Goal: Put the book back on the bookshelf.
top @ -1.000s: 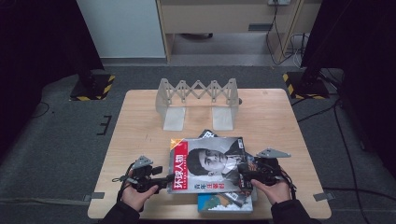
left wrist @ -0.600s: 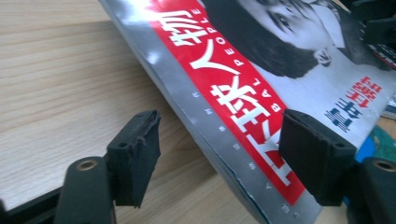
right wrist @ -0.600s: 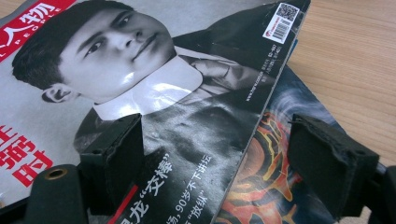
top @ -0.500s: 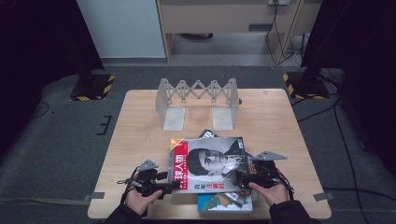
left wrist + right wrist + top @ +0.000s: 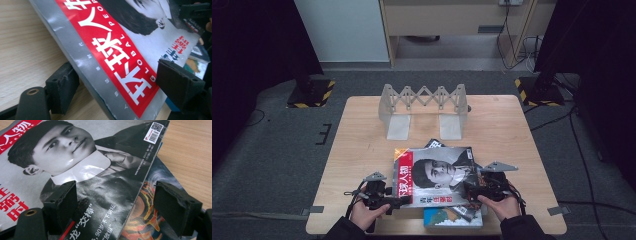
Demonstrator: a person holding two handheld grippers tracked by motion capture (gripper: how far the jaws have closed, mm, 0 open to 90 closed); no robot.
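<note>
Glossy magazine (image 5: 437,175) tops the stack at the table's (image 5: 362,150) near edge, both grippers — left (image 5: 398,201), right (image 5: 468,189) — spread wide astride opposite edges, unclamped — uneven closing could buckle the cover.

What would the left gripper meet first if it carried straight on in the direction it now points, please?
Most likely the red-banded magazine: the left gripper has open jaws either side of its spine edge, so it should run onto that edge first, though depth is unclear.
</note>
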